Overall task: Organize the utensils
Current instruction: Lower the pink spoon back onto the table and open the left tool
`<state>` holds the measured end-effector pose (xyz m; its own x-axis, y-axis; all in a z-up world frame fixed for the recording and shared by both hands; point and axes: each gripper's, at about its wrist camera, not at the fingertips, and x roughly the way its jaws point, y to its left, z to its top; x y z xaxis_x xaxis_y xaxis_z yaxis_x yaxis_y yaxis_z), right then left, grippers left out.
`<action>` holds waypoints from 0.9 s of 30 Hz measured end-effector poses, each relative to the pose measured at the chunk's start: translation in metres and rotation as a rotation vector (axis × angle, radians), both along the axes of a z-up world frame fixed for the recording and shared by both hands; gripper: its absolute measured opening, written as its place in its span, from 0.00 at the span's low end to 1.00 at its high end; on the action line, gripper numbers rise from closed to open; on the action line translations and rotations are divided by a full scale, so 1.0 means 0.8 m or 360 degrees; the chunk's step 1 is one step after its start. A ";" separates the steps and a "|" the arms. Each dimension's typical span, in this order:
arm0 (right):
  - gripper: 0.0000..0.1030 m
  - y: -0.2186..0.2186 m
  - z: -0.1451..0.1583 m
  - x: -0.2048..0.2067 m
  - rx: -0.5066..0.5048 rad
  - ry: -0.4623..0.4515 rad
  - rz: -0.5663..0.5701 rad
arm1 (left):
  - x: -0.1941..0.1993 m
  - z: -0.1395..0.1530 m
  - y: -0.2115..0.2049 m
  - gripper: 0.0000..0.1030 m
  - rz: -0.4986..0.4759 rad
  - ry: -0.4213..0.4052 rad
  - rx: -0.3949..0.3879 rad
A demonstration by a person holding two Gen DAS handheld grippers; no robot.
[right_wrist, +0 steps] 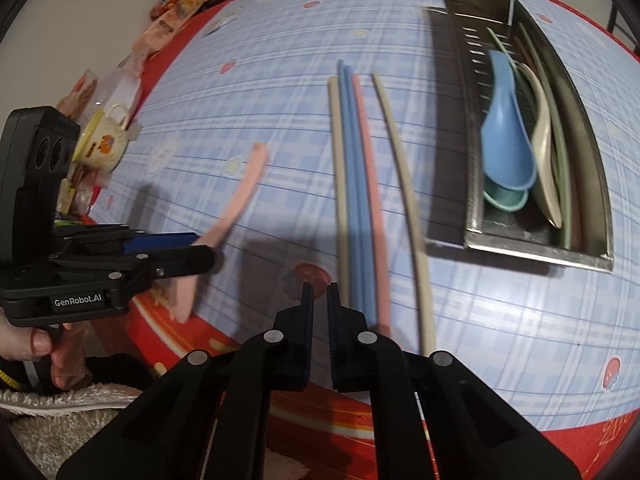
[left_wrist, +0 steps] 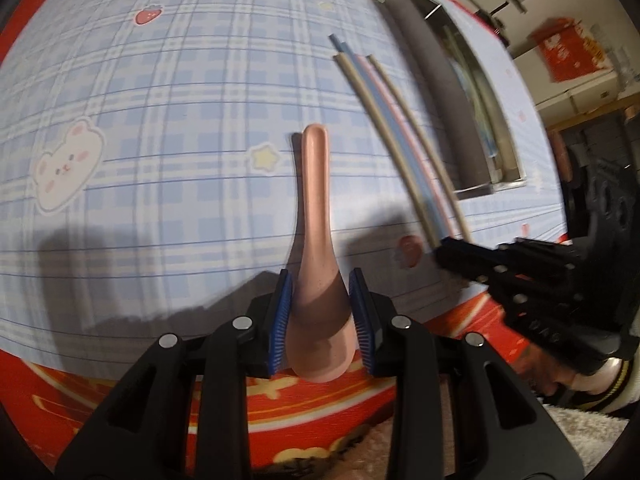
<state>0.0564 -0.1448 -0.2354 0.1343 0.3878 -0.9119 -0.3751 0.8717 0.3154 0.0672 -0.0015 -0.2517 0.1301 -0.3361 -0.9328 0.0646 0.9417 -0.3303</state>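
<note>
Indoor light is fairly bright and even, falling from above. Dark, soft-edged shadows of both tools spread over the worktop [left_wrist: 160,120] just ahead of each gripper. Motion blur smears the chopsticks [right_wrist: 360,184] and the checked cloth. Fisheye distortion bulges the worktop, and black vignette fills the corners.

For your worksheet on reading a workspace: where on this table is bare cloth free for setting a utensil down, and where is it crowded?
Free: the wide checked cloth left of the pink spoon, and the strip between the chopsticks and metal tray. Crowded: inside the tray, full of spoons, and the far left edge by the cup.
</note>
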 end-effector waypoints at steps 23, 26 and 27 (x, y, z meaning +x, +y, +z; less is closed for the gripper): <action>0.07 -0.020 0.005 -0.005 0.0054 -0.0017 -0.0075 | 0.000 0.022 -0.084 0.11 -0.0539 -0.0251 0.0521; 0.07 -0.024 0.005 -0.005 0.0061 -0.0018 -0.0091 | 0.008 0.016 -0.032 0.05 -0.0193 -0.0103 0.0018; 0.07 -0.024 0.006 -0.005 0.0063 -0.0018 -0.0091 | 0.009 0.011 -0.011 0.05 -0.0072 -0.0069 -0.0110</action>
<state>0.0522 -0.1643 -0.2309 0.1674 0.4147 -0.8944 -0.3290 0.8787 0.3459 0.0748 -0.0104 -0.2432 0.1532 -0.4058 -0.9010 0.1221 0.9126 -0.3903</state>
